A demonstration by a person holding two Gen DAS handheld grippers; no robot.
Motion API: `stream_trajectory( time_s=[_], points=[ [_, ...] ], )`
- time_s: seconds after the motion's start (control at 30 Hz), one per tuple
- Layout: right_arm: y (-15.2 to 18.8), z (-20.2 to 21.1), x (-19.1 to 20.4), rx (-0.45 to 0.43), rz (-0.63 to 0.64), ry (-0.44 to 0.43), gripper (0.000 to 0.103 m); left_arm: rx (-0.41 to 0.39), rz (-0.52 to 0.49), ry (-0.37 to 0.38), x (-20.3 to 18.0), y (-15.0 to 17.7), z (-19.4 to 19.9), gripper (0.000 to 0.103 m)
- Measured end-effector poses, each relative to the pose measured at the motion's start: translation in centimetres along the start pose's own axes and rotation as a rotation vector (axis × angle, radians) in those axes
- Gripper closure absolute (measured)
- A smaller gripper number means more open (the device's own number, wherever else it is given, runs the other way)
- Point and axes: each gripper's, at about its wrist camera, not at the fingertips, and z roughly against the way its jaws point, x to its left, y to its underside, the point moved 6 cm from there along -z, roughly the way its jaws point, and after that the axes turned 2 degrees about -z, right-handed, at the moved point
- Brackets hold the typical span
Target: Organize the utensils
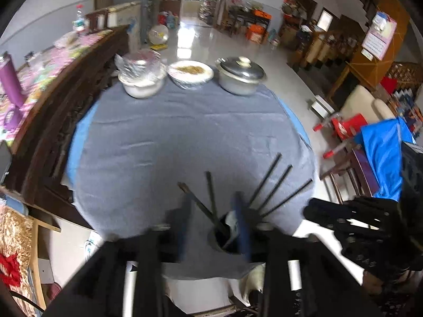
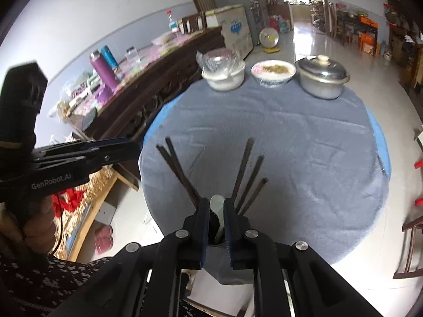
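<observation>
Right gripper (image 2: 215, 216) jaws narrowed round white spoon (image 2: 217, 206) in dark round holder (image 1: 224, 235) w/ dark chopsticks (image 2: 248, 171) at near table edge, left gripper (image 1: 214, 227) wide open, empty; sideways tug could topple holder.

Black right gripper (image 2: 215, 227) — blue-lined jaws, silver screws; left gripper (image 2: 87, 155) marked "GenRobot.AI".
</observation>
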Motion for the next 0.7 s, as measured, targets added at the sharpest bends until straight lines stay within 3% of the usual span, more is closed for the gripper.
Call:
stream_trajectory(
  time_s=[0.07,0.17,0.23,0.33,0.37,0.7],
  points=[
    [-0.6,1.1,-0.2,-0.029,-0.011,0.002,0.090,-0.023,0.008,-0.056,0.7,-0.6,0.9,0.041],
    [-1.8,2.6,-0.9,-0.074,-0.047,-0.007,0.089,-0.028,0.022,-0.130,1.4,-1.6,2.0,0.035],
    [-2.5,3.7,-1.6,-0.103,-0.083,-0.018,0.081,-0.024,0.040,-0.144,1.8,-2.1,2.4,0.032],
    [-3.2,5.2,-2.5,-0.150,-0.133,-0.018,0.055,-0.022,0.051,-0.187,2.3,-2.8,3.1,0.030],
    [-3.3,5.8,-2.9,-0.173,-0.149,-0.012,0.052,-0.022,0.049,-0.205,2.3,-3.0,3.3,0.029],
    [-3.5,7.6,-4.6,-0.222,-0.224,0.028,0.052,-0.044,0.048,-0.307,3.1,-4.0,5.6,0.028]
  ],
)
